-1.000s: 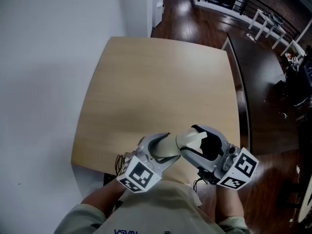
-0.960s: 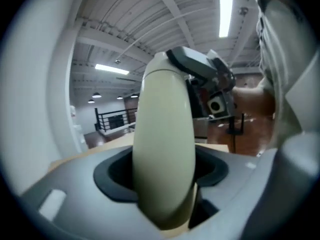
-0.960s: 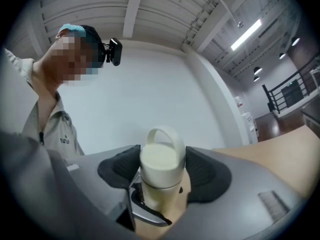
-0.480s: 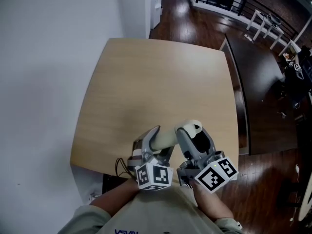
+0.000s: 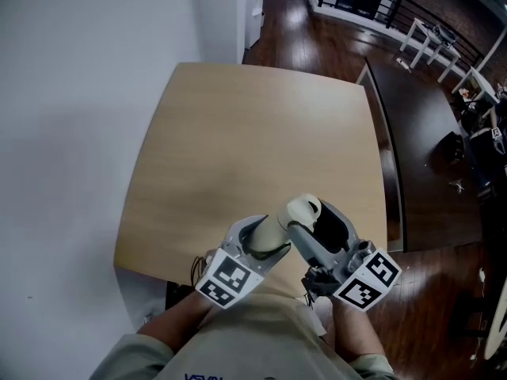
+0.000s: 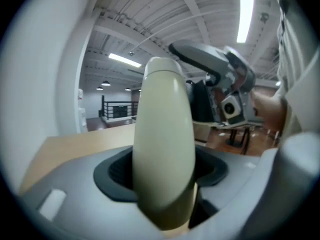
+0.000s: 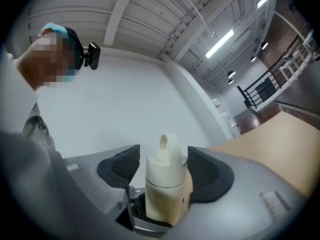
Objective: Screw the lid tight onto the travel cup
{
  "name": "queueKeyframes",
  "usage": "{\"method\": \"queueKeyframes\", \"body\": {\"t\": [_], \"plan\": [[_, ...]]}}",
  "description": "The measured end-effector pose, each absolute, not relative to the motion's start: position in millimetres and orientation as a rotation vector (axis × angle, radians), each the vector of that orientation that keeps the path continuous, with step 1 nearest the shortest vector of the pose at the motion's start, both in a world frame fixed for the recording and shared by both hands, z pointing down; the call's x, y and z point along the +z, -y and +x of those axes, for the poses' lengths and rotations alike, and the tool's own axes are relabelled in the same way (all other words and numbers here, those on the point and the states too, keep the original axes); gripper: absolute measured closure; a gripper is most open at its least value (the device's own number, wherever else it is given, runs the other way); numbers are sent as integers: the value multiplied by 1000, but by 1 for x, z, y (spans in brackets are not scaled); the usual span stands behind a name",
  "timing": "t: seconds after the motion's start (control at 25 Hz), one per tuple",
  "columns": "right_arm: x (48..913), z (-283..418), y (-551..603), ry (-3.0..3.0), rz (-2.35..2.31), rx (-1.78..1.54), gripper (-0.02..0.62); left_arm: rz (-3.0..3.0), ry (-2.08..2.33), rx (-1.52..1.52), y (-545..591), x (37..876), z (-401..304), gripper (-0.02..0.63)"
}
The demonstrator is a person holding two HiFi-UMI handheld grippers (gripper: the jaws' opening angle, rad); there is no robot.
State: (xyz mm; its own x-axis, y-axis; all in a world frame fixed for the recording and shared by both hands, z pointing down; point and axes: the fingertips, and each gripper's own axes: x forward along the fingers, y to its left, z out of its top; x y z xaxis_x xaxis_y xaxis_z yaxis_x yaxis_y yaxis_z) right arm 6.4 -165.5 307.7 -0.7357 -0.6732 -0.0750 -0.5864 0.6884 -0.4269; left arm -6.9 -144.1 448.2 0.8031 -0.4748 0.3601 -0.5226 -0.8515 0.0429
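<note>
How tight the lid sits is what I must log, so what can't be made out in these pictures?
Threads: every view, covered by the lid.
Travel cup base: left gripper view, buried between the jaws of the left tool; head view, hidden by that tool.
Right tool grip: right gripper view, a sliver of gap shows beside the lid, so whether it presses is unsure.

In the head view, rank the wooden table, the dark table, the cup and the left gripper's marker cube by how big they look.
1. wooden table
2. dark table
3. cup and marker cube: about alike, and the cube is nearer the camera, so no ranking.
</note>
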Motion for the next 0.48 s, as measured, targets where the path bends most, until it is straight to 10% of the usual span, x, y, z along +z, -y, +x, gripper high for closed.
{"method": "queueKeyframes", "body": {"t": [0.48], "plan": [[254, -5, 82, -2958, -203, -371, 279, 2667, -505, 28, 38, 373, -17, 293]]}}
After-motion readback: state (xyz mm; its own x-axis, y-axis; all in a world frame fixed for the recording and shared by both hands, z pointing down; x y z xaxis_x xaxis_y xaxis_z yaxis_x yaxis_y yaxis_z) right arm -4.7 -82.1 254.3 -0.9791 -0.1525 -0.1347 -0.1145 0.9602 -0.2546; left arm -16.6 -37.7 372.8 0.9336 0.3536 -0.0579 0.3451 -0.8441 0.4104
